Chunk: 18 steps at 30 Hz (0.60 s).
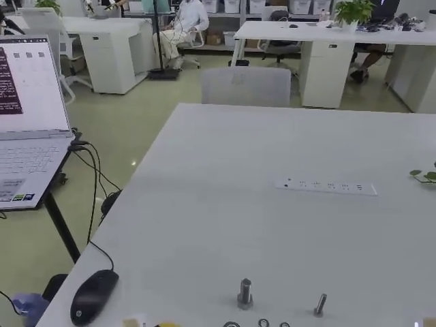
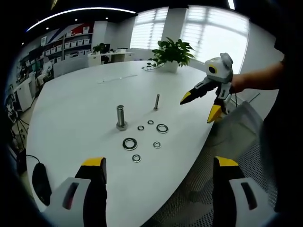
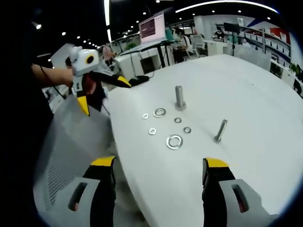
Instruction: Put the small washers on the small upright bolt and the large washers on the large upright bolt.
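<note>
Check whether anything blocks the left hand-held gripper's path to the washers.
Nothing visible does. The washers lie loose on the bare table ahead of the open left hand-held gripper, with only tabletop between. The large bolt and small bolt stand just beyond them.

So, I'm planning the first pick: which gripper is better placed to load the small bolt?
Probably the right gripper: open, with the small bolt and a small washer nearer its jaws.

Washers (image 2: 129, 144) on table (image 2: 71, 104), before bolts (image 2: 120, 117)
</note>
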Available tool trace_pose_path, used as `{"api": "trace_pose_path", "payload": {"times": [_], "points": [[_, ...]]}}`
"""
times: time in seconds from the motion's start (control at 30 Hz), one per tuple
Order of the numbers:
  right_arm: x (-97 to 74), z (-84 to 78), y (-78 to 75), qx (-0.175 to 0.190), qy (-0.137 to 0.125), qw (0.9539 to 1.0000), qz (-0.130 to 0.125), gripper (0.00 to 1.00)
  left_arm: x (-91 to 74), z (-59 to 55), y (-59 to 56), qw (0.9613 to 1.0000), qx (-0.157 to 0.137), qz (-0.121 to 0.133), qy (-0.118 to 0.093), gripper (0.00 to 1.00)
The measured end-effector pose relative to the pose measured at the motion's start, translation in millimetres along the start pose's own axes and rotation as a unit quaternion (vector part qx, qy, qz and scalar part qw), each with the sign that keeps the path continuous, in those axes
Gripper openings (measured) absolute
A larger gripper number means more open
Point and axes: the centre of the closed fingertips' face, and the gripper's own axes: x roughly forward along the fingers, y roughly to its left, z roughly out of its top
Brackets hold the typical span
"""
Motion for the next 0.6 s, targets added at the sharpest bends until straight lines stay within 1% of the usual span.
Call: {"api": "trace_pose_path", "payload": {"times": [0.13, 0.27, 0.47, 0.6], "points": [[5.0, 3.5, -2.3, -0.009, 0.009, 0.9999, 0.002, 0.71, 2.3, 0.1, -0.9, 0.9999, 0.012, -0.004, 0.005, 0.94], [12.4, 4.4, -5.4, -0.028, 0.030, 0.9992, 0.003, 0.67, 3.7, 0.1, -0.2, 0.9998, 0.016, -0.007, 0.009, 0.94], [21.4, 8.0, -7.4, -0.049, 0.051, 0.9974, 0.009, 0.62, 4.4, 2.0, -0.1, 0.9996, 0.023, -0.011, 0.009, 0.93], [26.9, 9.8, -9.4, -0.064, 0.066, 0.9958, 0.011, 0.59, 4.4, -1.7, 3.3, 0.9992, 0.034, -0.006, 0.017, 0.92]]}}
